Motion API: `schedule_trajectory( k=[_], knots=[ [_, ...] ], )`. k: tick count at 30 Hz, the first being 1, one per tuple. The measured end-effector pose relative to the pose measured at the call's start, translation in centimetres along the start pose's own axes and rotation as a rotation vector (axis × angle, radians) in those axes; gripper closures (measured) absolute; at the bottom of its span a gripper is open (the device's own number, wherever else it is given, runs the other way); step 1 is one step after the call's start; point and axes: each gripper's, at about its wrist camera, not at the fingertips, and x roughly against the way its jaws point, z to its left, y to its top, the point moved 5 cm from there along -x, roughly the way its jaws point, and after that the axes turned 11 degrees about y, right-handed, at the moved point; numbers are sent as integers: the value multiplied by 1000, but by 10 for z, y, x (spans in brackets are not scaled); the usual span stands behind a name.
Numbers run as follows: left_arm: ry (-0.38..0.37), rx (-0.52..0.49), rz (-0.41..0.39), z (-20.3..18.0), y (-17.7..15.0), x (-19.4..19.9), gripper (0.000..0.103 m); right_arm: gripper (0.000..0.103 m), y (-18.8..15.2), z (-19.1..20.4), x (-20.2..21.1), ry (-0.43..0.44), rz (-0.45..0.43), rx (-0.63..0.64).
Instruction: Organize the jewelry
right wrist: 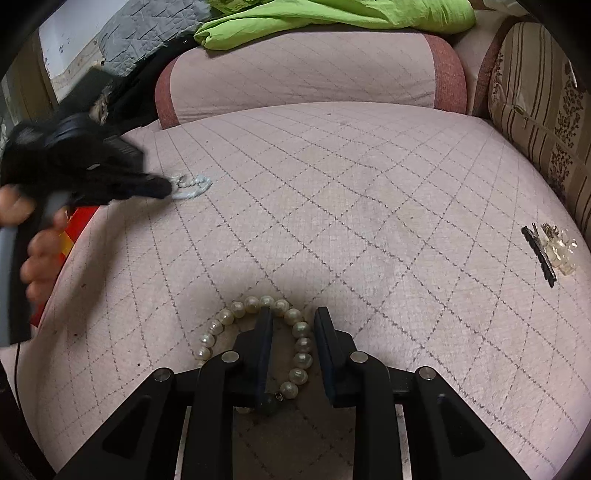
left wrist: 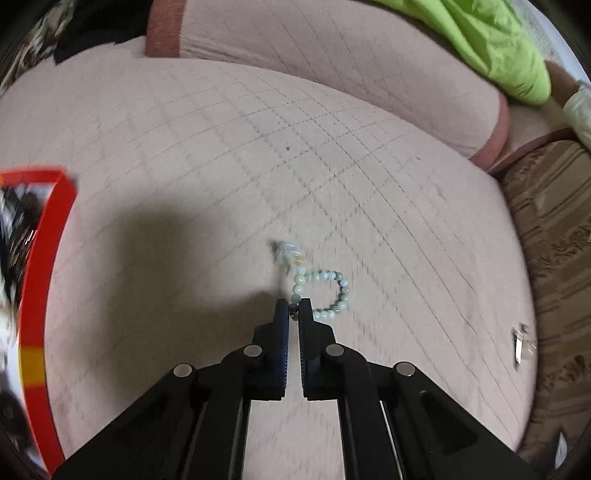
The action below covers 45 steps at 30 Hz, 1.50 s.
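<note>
My left gripper [left wrist: 294, 306] is shut on a pale green bead bracelet [left wrist: 328, 291] and holds it just above the pink quilted cushion [left wrist: 221, 147]. The same bracelet [right wrist: 192, 186] shows blurred at that gripper's tip in the right wrist view. My right gripper [right wrist: 293, 314] is open over a white pearl bracelet [right wrist: 255, 306] that lies on the cushion; the right side of the pearl loop runs between the two fingers.
A red box [left wrist: 40, 266] with dark jewelry inside sits at the left edge. A black hair clip and clear pieces [right wrist: 550, 247] lie at the right, also seen in the left wrist view [left wrist: 522, 345]. A bolster [right wrist: 310, 70], green cloth [right wrist: 332, 14] and patterned pillow [right wrist: 535, 110] lie behind.
</note>
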Motion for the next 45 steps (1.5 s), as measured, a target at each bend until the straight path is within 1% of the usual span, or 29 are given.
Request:
schedule_trajectory(
  k=[5,9,12,14,17,25,29,33,35,37,38,39,40,41,43,45],
  knots=[
    [-28,2,9,30,-48,25,98,78,-3,0,2,10,2,-16],
    [-19,12,23,50,-80,32,98,78,-6,3,2,4,1,-12],
    [-19,17,17,57,-91,32,98,77,-8,5,1,-12,-5,2],
    [-15,21,11,57,-90,33,98,77,-8,6,0,-22,-12,10],
    [11,13,-11,54,-87,33,97,77,-8,6,0,-29,-18,16],
    [26,-20,-40,34,-66,21,76,76,-8,6,-1,-25,-19,14],
    [55,-34,-57,26,-60,16,75,76,-8,7,-2,-30,-17,19],
    [105,-29,-82,20,-54,10,75,75,-8,9,-2,-39,-18,27],
    [136,-33,-93,17,-52,7,75,75,-8,10,-3,-43,-18,29],
    [169,-62,-95,12,-52,6,75,75,-9,11,-3,-50,-20,36],
    [190,-85,-100,10,-53,7,79,75,-9,11,-4,-54,-21,40],
    [210,-115,-107,6,-53,7,95,75,-9,12,-4,-56,-23,44],
    [212,-138,-106,3,-54,8,98,75,-9,12,-4,-56,-24,45],
    [203,-144,-100,3,-55,10,98,75,-9,12,-3,-53,-26,42],
    [160,-127,-84,4,-57,16,98,75,-9,10,-2,-44,-31,36],
    [148,-125,-96,5,-59,26,98,77,-10,10,-1,-38,-35,30]
  ],
)
